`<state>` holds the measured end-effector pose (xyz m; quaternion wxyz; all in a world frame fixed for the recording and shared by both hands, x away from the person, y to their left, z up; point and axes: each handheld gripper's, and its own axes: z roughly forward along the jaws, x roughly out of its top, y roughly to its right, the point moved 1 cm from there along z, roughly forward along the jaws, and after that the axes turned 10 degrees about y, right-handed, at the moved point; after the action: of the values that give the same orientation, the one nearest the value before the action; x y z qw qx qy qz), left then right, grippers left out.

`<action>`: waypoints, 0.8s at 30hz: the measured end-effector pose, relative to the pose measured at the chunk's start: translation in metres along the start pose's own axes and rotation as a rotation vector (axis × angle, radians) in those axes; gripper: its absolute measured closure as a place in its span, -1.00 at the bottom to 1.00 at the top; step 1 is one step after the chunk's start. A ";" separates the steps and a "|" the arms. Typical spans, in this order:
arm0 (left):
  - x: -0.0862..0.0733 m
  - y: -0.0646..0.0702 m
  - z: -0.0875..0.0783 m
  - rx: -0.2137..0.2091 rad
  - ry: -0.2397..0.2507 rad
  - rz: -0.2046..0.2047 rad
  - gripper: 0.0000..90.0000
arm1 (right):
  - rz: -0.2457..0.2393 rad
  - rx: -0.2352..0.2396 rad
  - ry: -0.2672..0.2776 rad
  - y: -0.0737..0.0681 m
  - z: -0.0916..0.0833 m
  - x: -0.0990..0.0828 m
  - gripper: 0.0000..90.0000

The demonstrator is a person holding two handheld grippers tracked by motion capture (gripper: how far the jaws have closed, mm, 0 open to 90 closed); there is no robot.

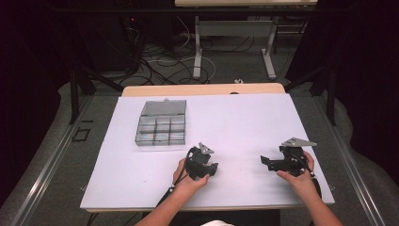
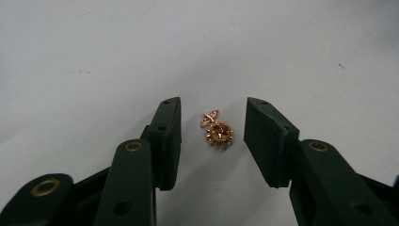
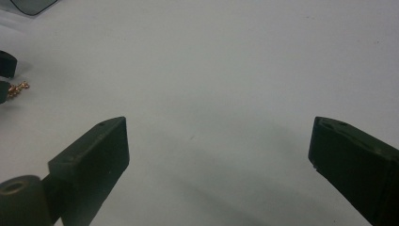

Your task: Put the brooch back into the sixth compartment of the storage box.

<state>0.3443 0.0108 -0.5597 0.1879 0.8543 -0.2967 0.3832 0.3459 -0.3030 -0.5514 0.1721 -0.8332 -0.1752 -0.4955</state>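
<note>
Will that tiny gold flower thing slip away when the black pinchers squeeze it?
The gold trinket looks small, hard and metallic, so it might skid on the smooth white table. It lies flat, so it probably won't roll. The left gripper straddles it without touching.

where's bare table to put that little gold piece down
Free: the wide white sheet between the compartment box and the right gripper, and the near-left corner. Crowded: around the gold ornament, between the left gripper jaws.

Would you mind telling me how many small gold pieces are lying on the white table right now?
1: the gold piece lies on the table between the open left gripper jaws, untouched. More may be hidden in the compartment box.
</note>
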 end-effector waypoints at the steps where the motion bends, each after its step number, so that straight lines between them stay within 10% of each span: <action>1: 0.000 0.000 0.000 -0.002 -0.002 0.004 0.30 | 0.002 0.001 -0.001 0.000 0.000 0.000 -0.88; 24: -0.002 0.007 0.000 0.051 -0.003 0.044 0.53 | -0.002 -0.002 -0.003 0.001 0.000 0.000 -0.88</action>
<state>0.3389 0.0061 -0.5604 0.1573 0.8526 -0.3059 0.3935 0.3464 -0.3036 -0.5520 0.1707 -0.8339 -0.1756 -0.4946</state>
